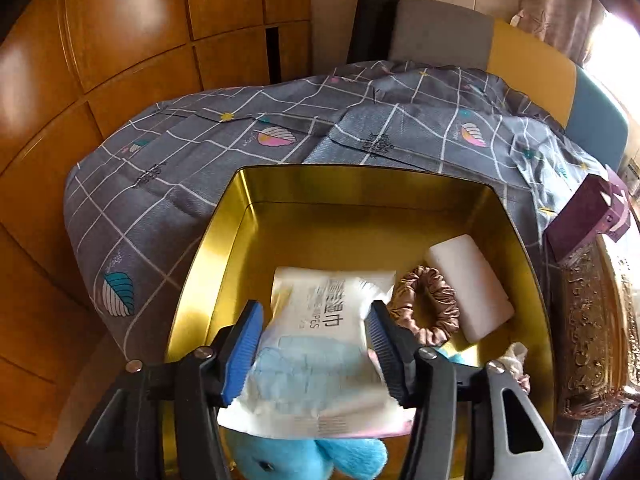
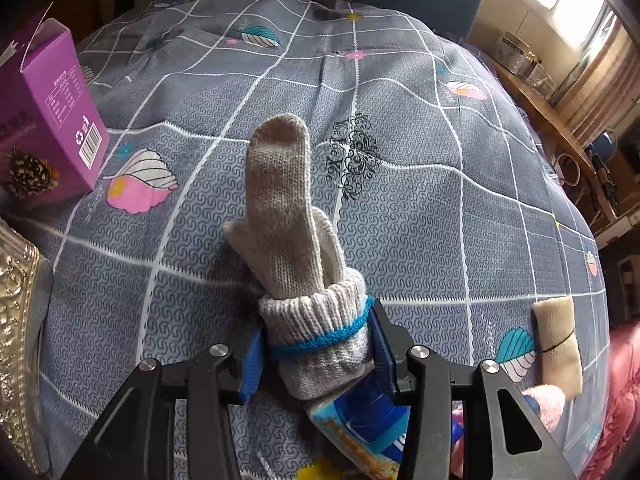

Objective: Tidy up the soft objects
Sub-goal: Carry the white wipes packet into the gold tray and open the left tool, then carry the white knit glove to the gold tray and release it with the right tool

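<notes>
Grey checked bedspread (image 1: 168, 184) covers the bed, with a gold tin (image 1: 360, 188) set on it. I hold the left gripper (image 1: 316, 344) over the tin, its fingers (image 1: 244, 344) closed on a pack of wet wipes (image 1: 320, 320). The tin already holds a scrunchie (image 1: 426, 304), a white foam block (image 1: 470, 284) and a blue plush toy (image 1: 312, 458) below the pack.

Risk 1: the pack is slick and gripped near its middle; a loose grip may let it slide out or tip onto the toy and sit crooked.

The right gripper (image 2: 316, 356) has its fingers closed on the cuff of a knitted glove (image 2: 288, 216) lying on the bedspread.

Risk 2: lifting may snag the tissue pack (image 2: 360, 420) under the cuff, or the limp glove may drape over the tin rim.
</notes>
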Available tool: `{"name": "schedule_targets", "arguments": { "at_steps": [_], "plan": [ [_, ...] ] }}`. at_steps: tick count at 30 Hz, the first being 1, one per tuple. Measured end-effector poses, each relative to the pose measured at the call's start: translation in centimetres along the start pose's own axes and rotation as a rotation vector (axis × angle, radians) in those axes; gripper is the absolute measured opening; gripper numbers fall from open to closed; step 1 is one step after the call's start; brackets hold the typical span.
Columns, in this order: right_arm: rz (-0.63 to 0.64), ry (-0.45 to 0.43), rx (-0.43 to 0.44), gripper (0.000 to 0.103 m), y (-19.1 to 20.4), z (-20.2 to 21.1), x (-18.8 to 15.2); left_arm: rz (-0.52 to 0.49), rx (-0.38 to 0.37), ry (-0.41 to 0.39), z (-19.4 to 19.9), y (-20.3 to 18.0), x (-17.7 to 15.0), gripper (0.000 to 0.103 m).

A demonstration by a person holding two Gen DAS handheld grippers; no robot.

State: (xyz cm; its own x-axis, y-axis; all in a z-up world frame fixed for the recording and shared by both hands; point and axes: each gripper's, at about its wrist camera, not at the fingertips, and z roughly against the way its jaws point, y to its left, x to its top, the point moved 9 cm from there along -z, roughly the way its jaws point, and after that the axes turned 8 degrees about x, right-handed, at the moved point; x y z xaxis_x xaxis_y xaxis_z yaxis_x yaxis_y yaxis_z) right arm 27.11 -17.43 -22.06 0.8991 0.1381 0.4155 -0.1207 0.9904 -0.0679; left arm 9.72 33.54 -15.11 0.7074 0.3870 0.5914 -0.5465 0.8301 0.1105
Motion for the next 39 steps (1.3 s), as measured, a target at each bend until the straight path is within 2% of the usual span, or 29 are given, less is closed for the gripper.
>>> {"name": "schedule_targets", "arguments": {
  "at_steps": [4,17,27,33,39],
  "plan": [
    [-0.019,-0.010,-0.023,0.047,0.5,0.2,-0.3,-0.016,-0.020,-0.061,1.5,-0.4,0.2,0.069],
    [-0.059,-0.029,-0.031,0.047,-0.5,-0.4,0.2,-0.122,-0.091,-0.202,8.1,-3.1,-0.5,0.069],
    [-0.122,0.015,0.001,0.047,-1.6,-0.9,1.3,-0.192,-0.162,-0.237,10.6,-5.4,-1.9,0.069],
    [-0.170,0.017,0.042,0.046,-2.2,-0.2,4.1,-0.225,-0.192,-0.238,11.2,-6.4,-2.8,0.069],
    [-0.081,-0.075,0.099,0.046,0.6,3.2,9.4,-0.244,-0.200,-0.243,11.4,-6.8,-3.3,0.069]
  ]
}}
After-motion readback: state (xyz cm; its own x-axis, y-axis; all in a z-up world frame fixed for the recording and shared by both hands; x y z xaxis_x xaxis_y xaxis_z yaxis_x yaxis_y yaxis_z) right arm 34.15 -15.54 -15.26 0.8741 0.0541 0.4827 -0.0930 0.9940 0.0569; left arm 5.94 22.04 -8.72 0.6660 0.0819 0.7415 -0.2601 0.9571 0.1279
